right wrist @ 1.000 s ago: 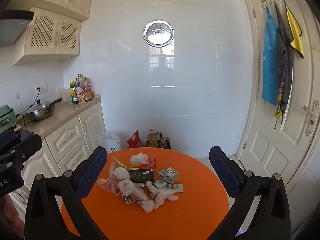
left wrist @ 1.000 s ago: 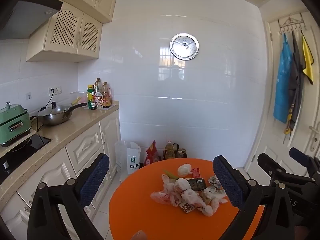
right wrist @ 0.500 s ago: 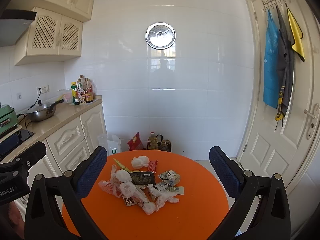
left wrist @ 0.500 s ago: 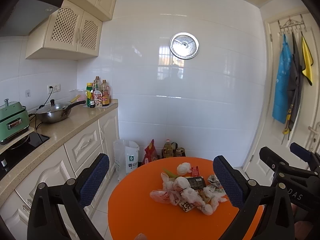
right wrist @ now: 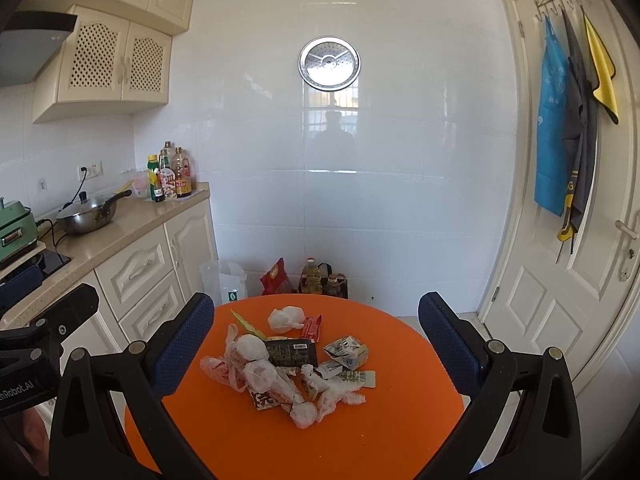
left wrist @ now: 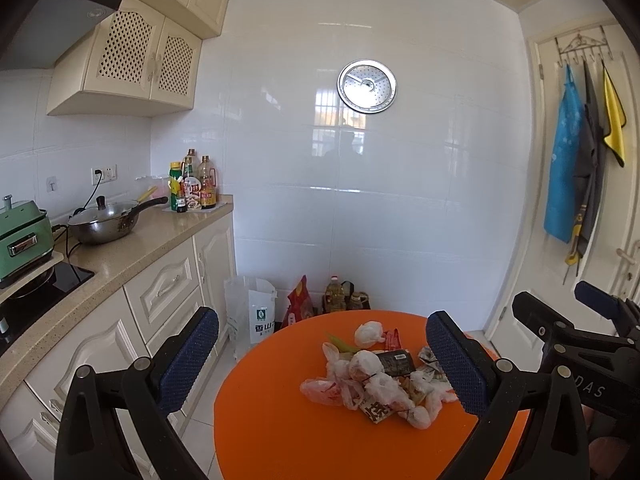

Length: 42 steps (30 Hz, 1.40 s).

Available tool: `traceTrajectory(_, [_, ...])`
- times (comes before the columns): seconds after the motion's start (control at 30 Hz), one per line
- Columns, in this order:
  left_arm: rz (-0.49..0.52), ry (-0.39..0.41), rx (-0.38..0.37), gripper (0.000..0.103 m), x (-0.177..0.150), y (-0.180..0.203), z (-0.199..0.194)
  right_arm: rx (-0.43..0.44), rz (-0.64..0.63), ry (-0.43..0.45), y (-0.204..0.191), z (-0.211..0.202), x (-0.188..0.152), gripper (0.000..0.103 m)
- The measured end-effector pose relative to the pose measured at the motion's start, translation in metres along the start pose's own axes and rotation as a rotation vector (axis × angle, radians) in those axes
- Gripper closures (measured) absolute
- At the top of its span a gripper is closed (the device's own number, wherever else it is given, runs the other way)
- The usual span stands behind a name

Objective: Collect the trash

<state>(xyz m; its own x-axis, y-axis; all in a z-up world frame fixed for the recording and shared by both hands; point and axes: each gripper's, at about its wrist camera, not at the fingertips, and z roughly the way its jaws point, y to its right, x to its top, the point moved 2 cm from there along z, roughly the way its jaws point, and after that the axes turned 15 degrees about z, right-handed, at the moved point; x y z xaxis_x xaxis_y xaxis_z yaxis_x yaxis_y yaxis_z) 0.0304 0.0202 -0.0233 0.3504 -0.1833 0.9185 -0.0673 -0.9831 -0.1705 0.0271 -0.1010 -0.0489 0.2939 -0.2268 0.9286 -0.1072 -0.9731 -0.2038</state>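
Observation:
A pile of trash [left wrist: 376, 376] [right wrist: 288, 364] lies on a round orange table [left wrist: 280, 432] [right wrist: 392, 440]: knotted white plastic bags, a dark snack wrapper [right wrist: 292, 352], a red wrapper [right wrist: 311, 326], crumpled paper cartons [right wrist: 346, 352] and a green scrap. My left gripper [left wrist: 322, 364] hovers open above the table's near side, nothing between its blue pads. My right gripper [right wrist: 316, 344] is open too, its wide gap framing the pile from above. Each gripper shows at the edge of the other's view.
A kitchen counter [left wrist: 120, 252] with a wok [left wrist: 106, 222], bottles [left wrist: 192, 184] and a green appliance [left wrist: 22, 236] runs along the left. Bags and oil bottles [right wrist: 320, 278] stand on the floor by the white wall. A door [right wrist: 560, 280] with hanging aprons is at right.
Both cameras have shifted slightly: the pile sits a little lower and nearer in the right wrist view, and the right gripper has drifted in the left wrist view. Nothing was grasped.

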Motion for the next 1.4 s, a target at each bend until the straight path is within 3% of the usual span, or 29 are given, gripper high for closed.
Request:
traceTrajectory(0.17, [-0.021, -0.066, -0.005, 0.001, -0.011, -0.008, 0.031, -0.001, -0.006, -0.074, 0.002, 0.030, -0.013, 0.000])
traceTrajectory(0.53, [-0.038, -0.252, -0.024, 0.001, -0.038, -0.014, 0.123, 0.040, -0.047, -0.348, 0.007, 0.132, -0.077, 0.003])
traceTrajectory(0.7, [-0.047, -0.335, -0.042, 0.001, -0.046, -0.005, 0.165, 0.074, -0.091, -0.467, 0.001, 0.169, -0.108, 0.012])
traceTrajectory(0.93, [-0.054, -0.407, -0.048, 0.001, -0.048, 0.005, 0.213, 0.109, -0.157, -0.566, -0.011, 0.205, -0.133, 0.024])
traceTrajectory(1.1, [-0.050, -0.435, -0.046, 0.001, -0.052, 0.010, 0.238, 0.117, -0.208, -0.627, -0.016, 0.228, -0.151, 0.039])
traceTrajectory(1.13, [-0.048, -0.441, -0.046, 0.001, -0.050, 0.012, 0.244, 0.117, -0.216, -0.637, -0.017, 0.234, -0.155, 0.042])
traceTrajectory(1.23, [-0.036, -0.449, -0.045, 0.001, -0.050, 0.015, 0.253, 0.108, -0.227, -0.654, -0.014, 0.244, -0.165, 0.062])
traceTrajectory(1.4, [-0.013, -0.444, -0.056, 0.001, -0.050, 0.023, 0.265, 0.152, -0.147, -0.630, 0.000, 0.237, -0.156, 0.069])
